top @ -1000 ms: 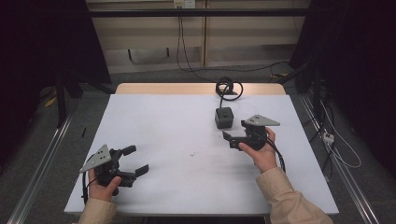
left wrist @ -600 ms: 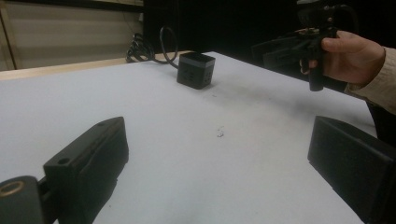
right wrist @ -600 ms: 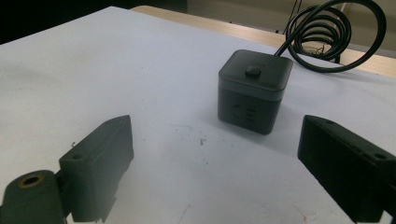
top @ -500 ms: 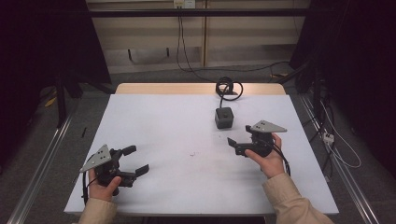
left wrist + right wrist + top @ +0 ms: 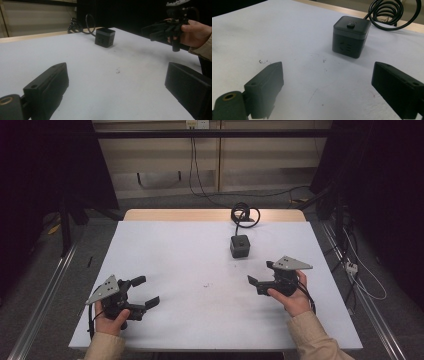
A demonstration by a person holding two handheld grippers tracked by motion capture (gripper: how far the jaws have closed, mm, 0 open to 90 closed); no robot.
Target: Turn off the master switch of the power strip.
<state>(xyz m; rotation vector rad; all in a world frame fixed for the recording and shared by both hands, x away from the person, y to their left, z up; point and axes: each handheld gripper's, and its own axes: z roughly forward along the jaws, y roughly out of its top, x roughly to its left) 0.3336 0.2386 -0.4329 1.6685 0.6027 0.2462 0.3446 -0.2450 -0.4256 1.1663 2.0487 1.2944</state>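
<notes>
Overhead, I see my left gripper (image 5: 142, 292) near the tabletop's (image 5: 175, 250) front left, fingers apart, holding nothing. My right gripper (image 5: 256, 281) hovers right of centre, fingers also apart and empty, just short of the black cube (image 5: 240, 246). Its own camera shows what the high view cannot: a button on the cube's top (image 5: 351, 25) and markings on the face turned toward me. The cube stands upright, its coiled cable (image 5: 245, 213) trailing toward the far edge.
</notes>
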